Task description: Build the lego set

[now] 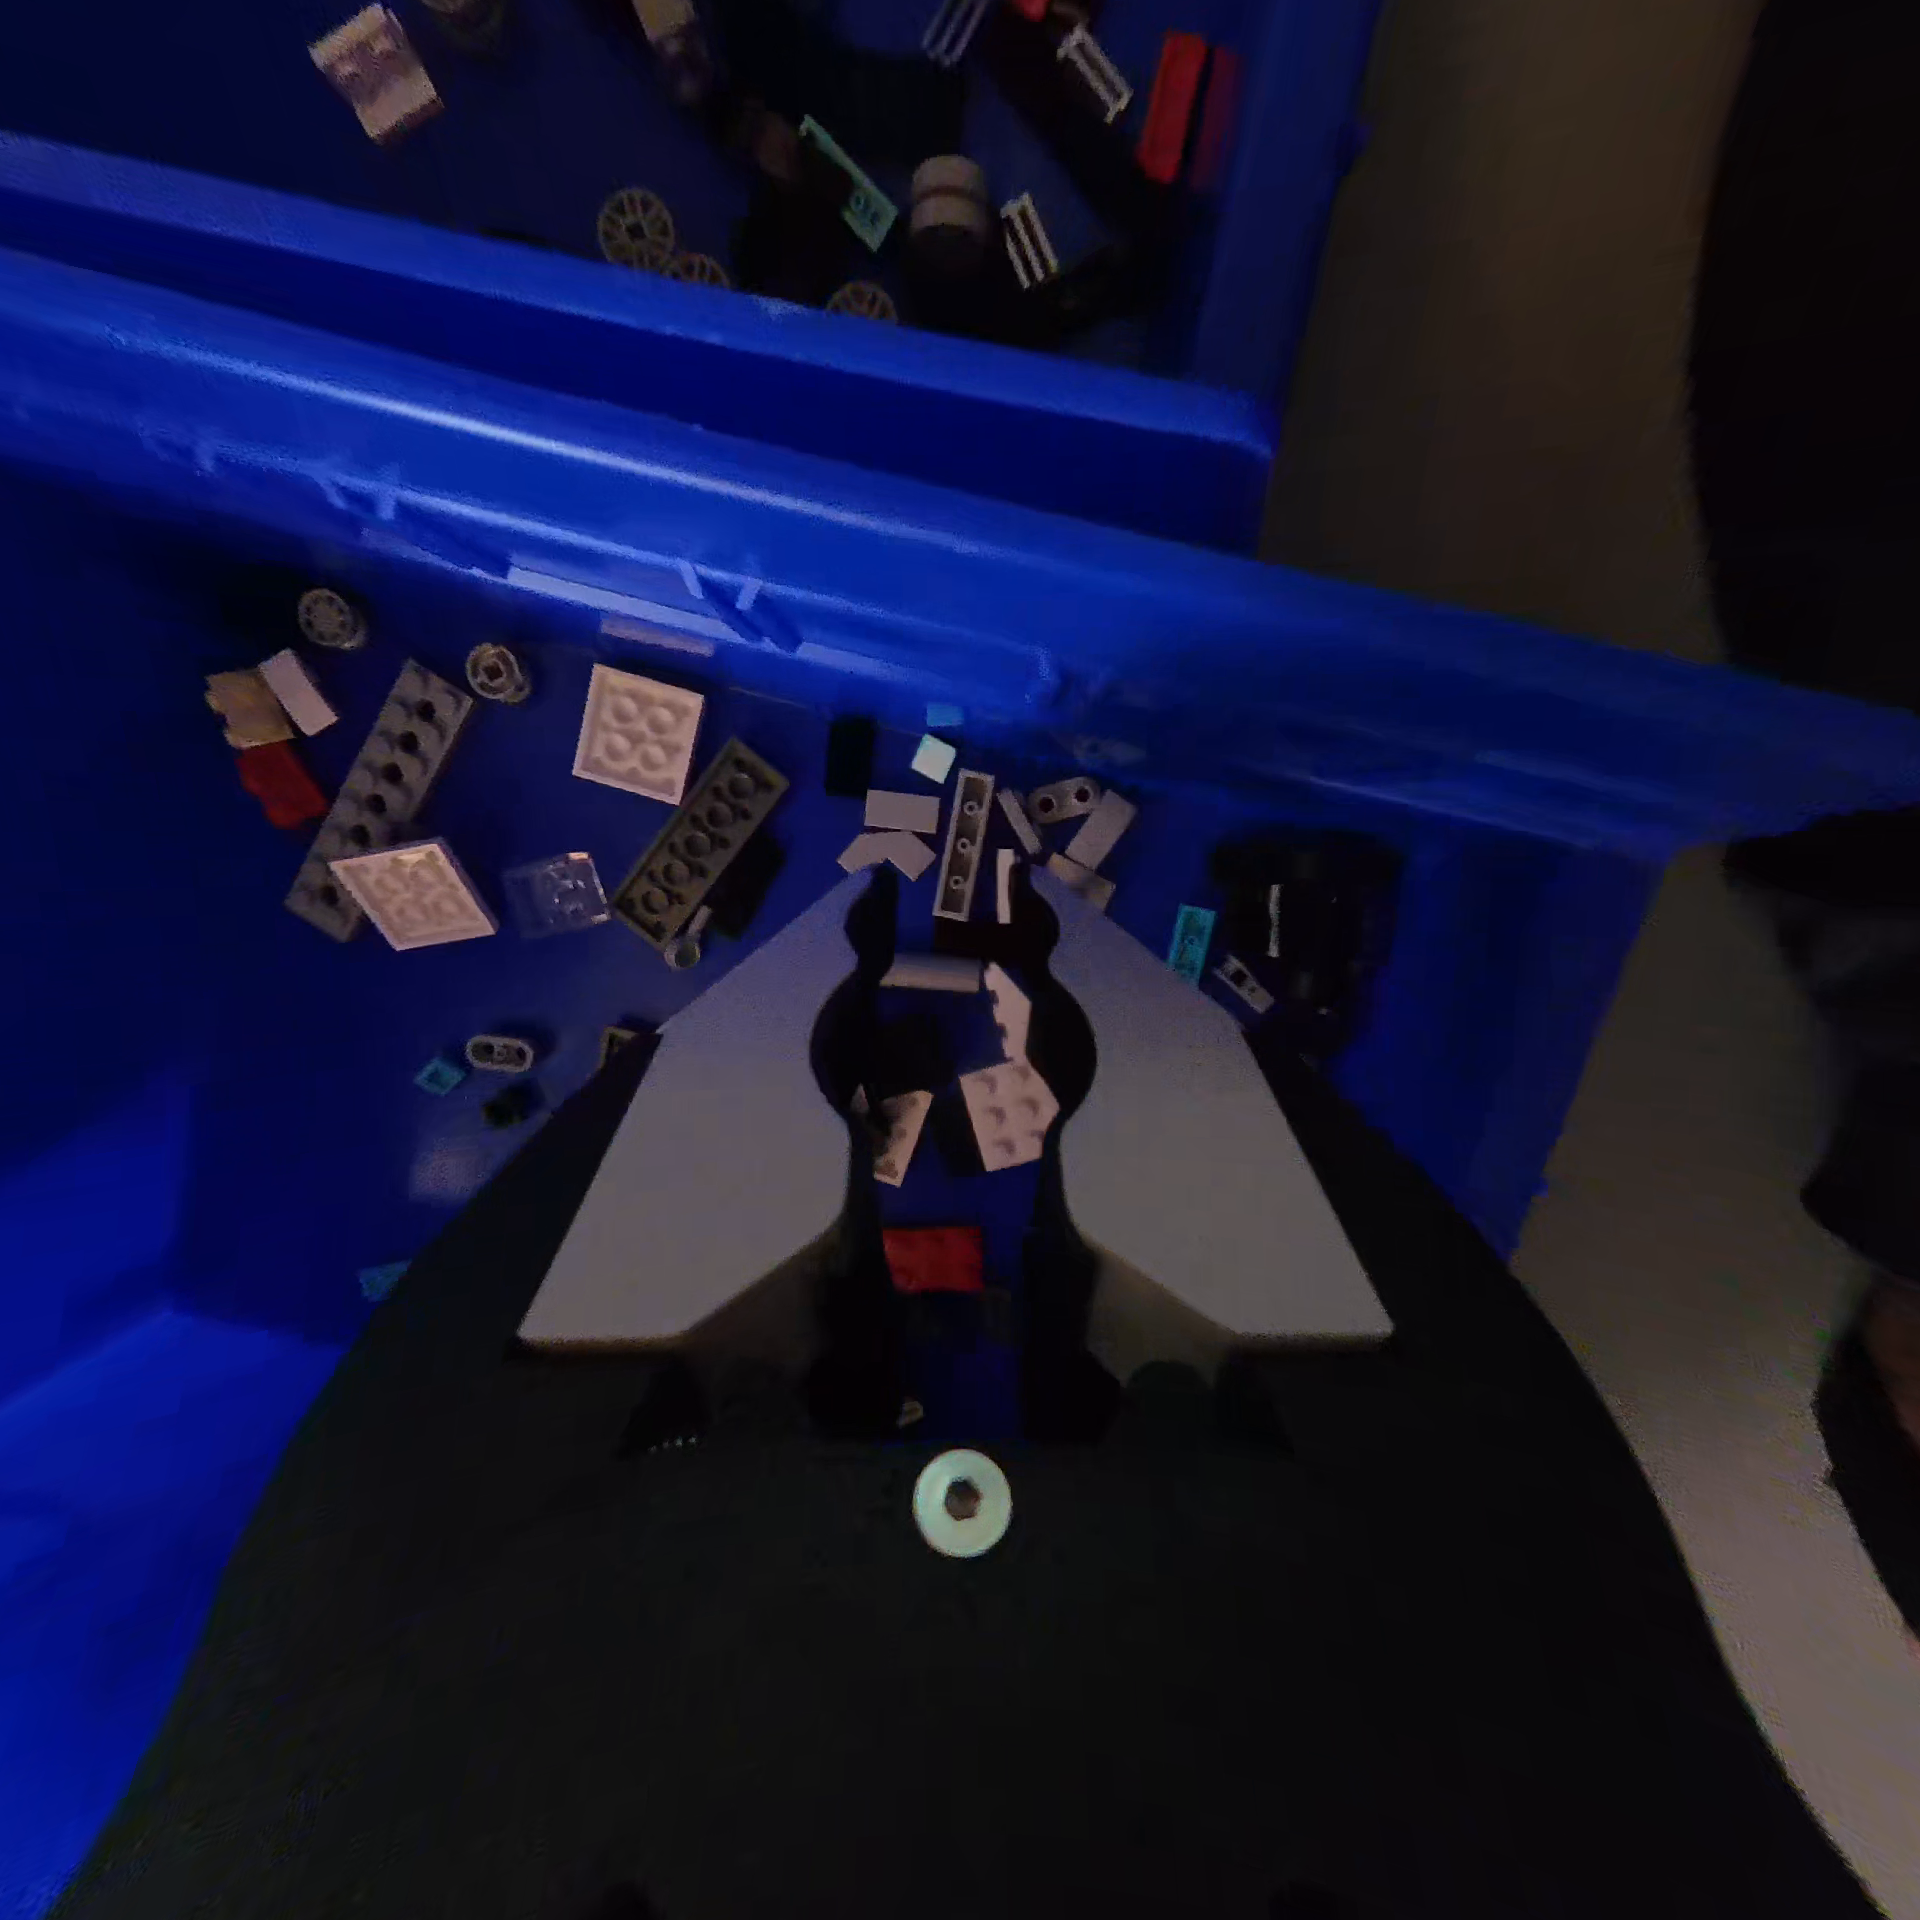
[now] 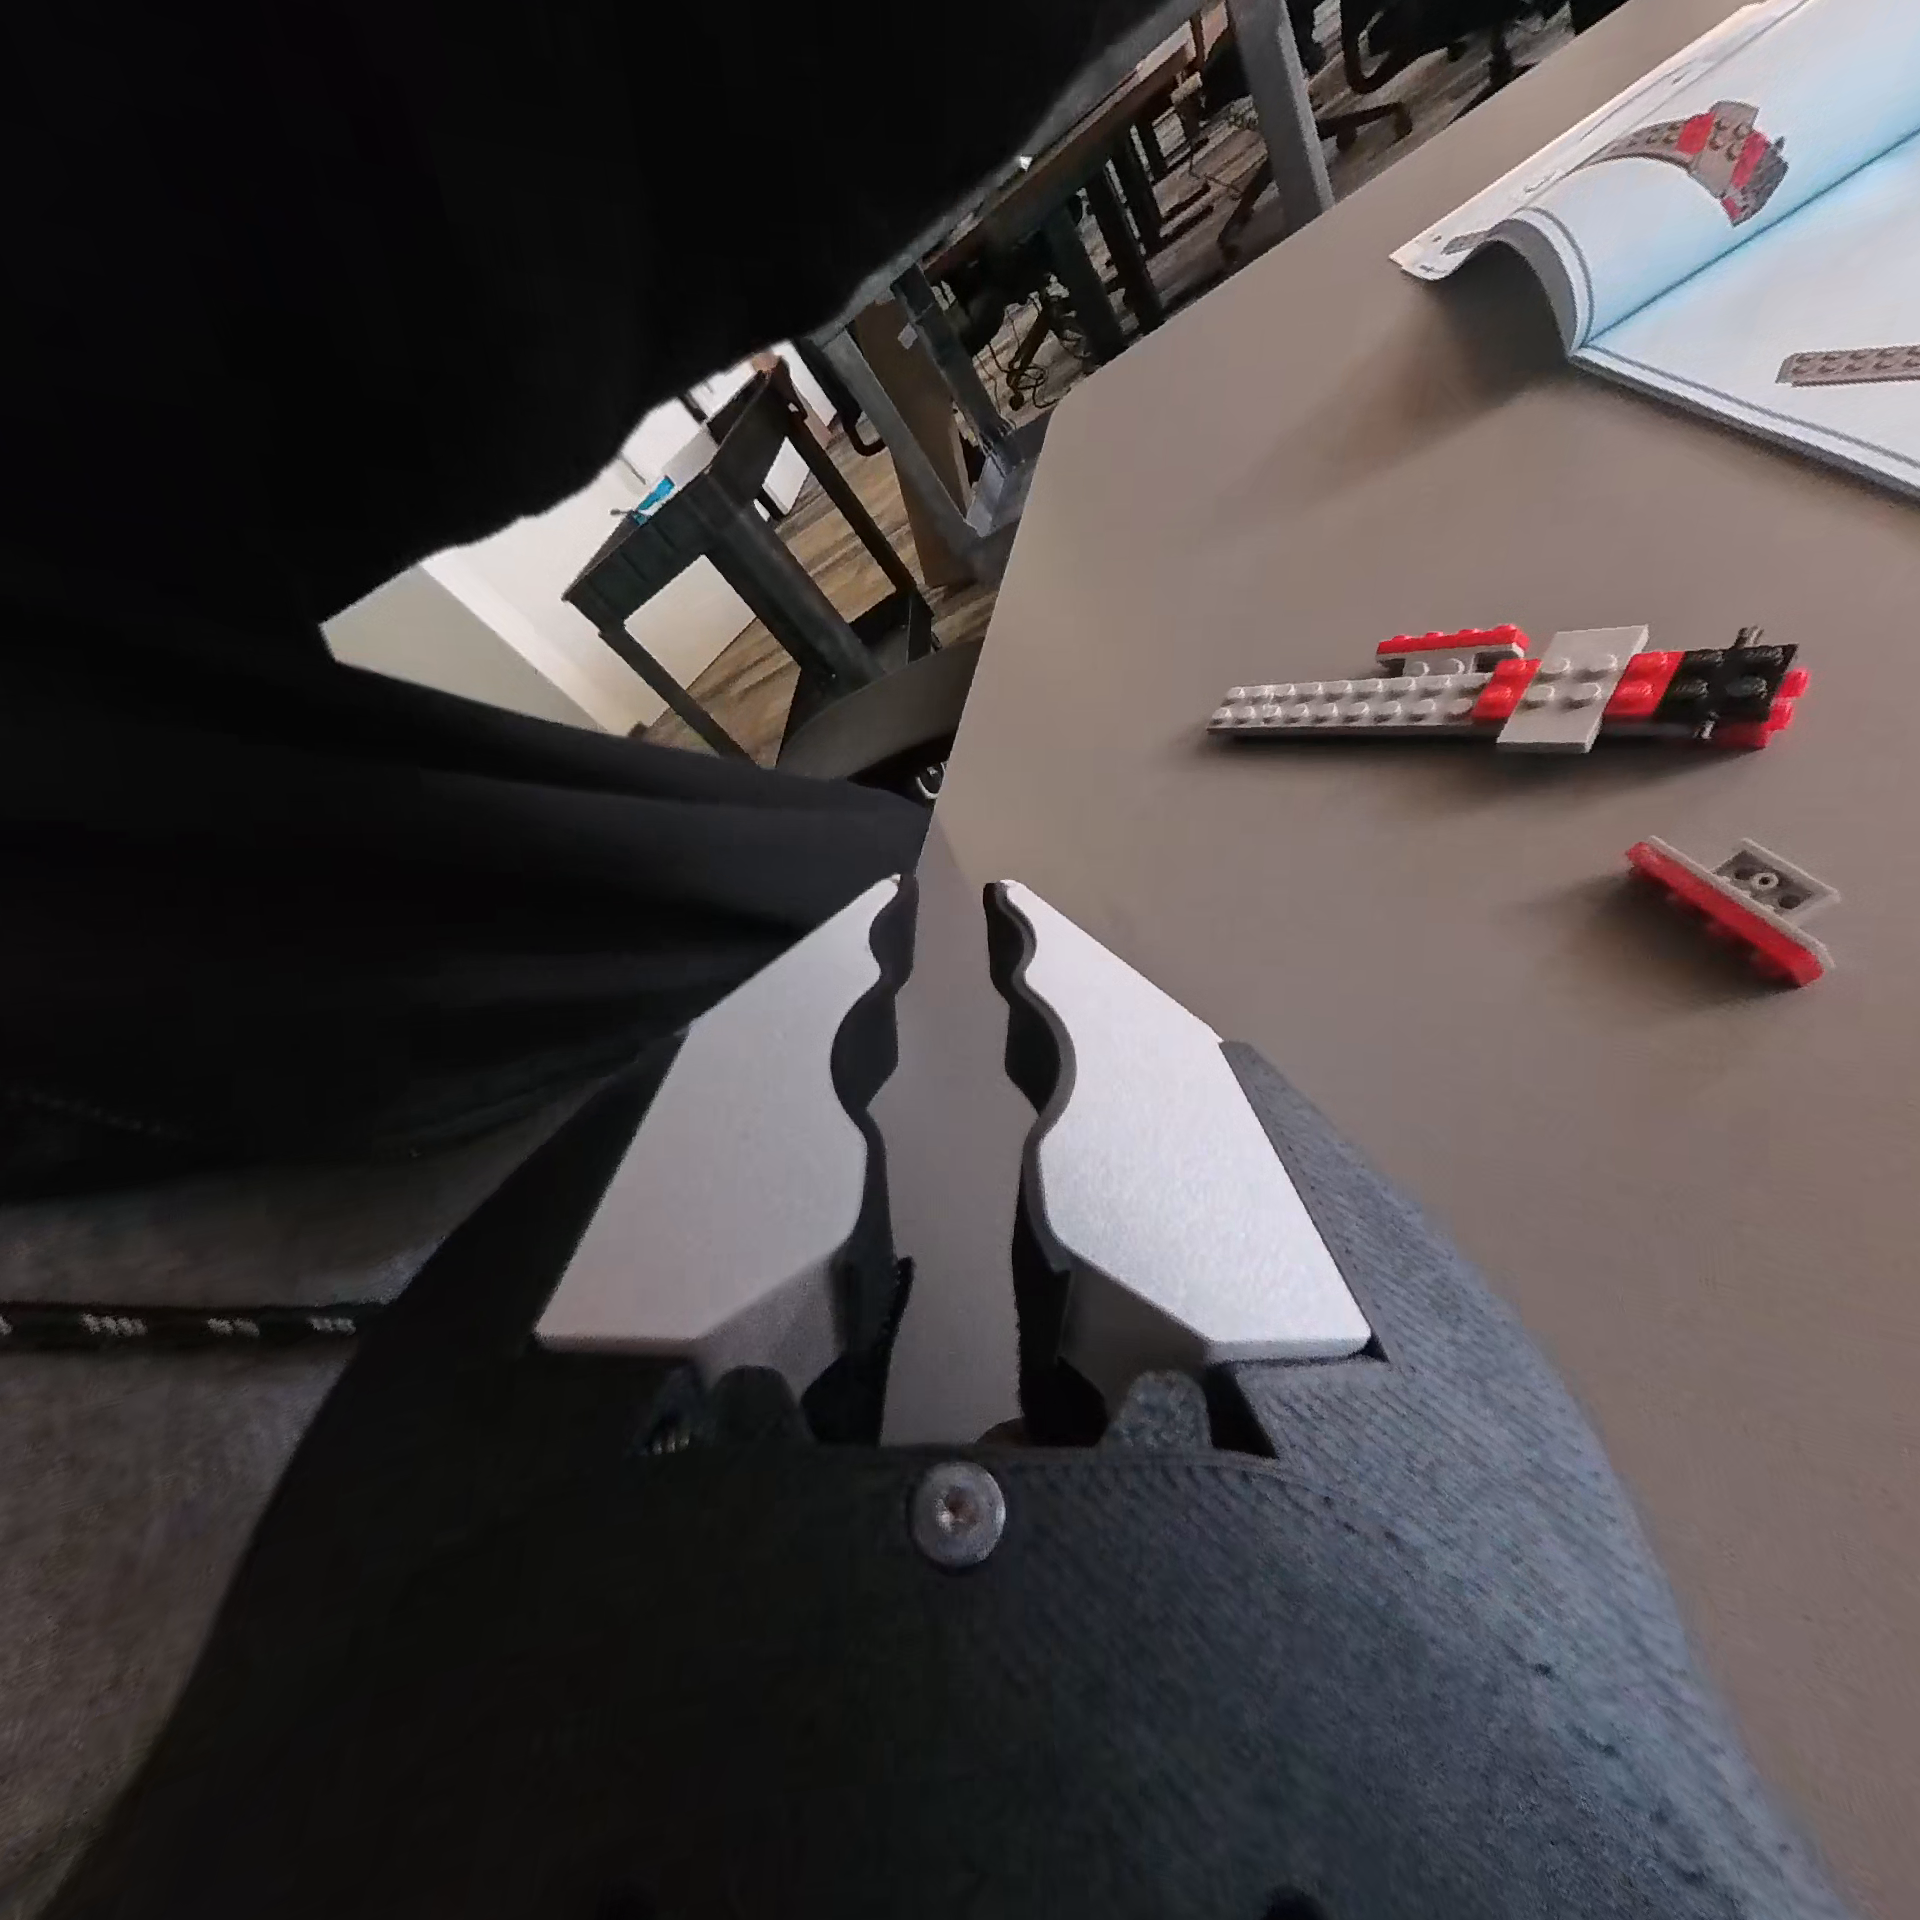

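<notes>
The left tongs [image 1: 951,883] hover apart over loose pieces in the blue bin [image 1: 1039,644] (apparently choosing one), while the right tongs [image 2: 940,894], slightly parted and empty, wait near the half-built model [image 2: 1507,691] on the tabletop [image 2: 1351,1039].

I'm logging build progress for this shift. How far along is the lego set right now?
Done: a long grey, red and black assembly lies on the table, with a small red and grey sub-piece loose beside it. In hand: nothing; the left tongs hang open over loose bricks in the blue bin, and the right tongs are empty. Left: most parts remain unsorted in the bins.
</notes>
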`<state>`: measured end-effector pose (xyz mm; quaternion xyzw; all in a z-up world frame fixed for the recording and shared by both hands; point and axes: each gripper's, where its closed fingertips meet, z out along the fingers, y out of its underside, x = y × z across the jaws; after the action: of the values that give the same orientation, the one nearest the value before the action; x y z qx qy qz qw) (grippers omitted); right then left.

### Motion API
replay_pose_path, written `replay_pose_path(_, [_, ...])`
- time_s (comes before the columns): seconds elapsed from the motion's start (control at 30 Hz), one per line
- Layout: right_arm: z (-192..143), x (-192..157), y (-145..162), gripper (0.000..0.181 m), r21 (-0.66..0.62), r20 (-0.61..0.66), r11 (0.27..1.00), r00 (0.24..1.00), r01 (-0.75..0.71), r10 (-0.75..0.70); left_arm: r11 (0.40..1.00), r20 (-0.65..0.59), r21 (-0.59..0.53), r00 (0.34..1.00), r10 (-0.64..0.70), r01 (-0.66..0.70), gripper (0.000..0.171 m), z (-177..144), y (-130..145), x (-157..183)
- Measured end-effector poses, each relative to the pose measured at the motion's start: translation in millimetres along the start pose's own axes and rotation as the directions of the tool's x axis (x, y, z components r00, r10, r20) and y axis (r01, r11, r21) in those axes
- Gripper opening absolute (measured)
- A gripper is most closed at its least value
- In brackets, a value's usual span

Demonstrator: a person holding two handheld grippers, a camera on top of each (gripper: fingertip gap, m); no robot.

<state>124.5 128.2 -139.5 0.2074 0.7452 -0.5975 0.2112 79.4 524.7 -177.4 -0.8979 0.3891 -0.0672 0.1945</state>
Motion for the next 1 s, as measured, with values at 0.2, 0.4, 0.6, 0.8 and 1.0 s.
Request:
replay_pose_path(0.2, [0,-1,0,0.016,0.002,0.002,1.0,1.0,0.008,-0.008,1.0,-0.022,-0.031,1.0,-0.005,0.004,0.018,16,8,1])
replay_pose_path(0.4, [0,-1,0,0.016,0.0,0.006,1.0,1.0,0.007,-0.007,0.999,-0.046,-0.025,0.998,-0.037,0.036,0.014,18,8,2])
replay_pose_path(0.6, [0,-2,1,0.016,-0.002,0.009,1.0,1.0,0.006,-0.006,0.986,-0.112,-0.037,0.98,-0.164,0.161,0.014,19,10,3])
replay_pose_path(0.8, [0,-2,1,0.016,-0.002,0.015,1.0,1.0,0.002,-0.002,0.933,-0.187,-0.057,0.914,-0.359,0.355,0.013,20,10,2])
replay_pose_path(1.0, [0,-2,1,0.016,-0.003,0.022,1.0,1.0,-0.001,0.001,0.901,-0.21,-0.06,0.877,-0.433,0.43,0.004,22,9,1])
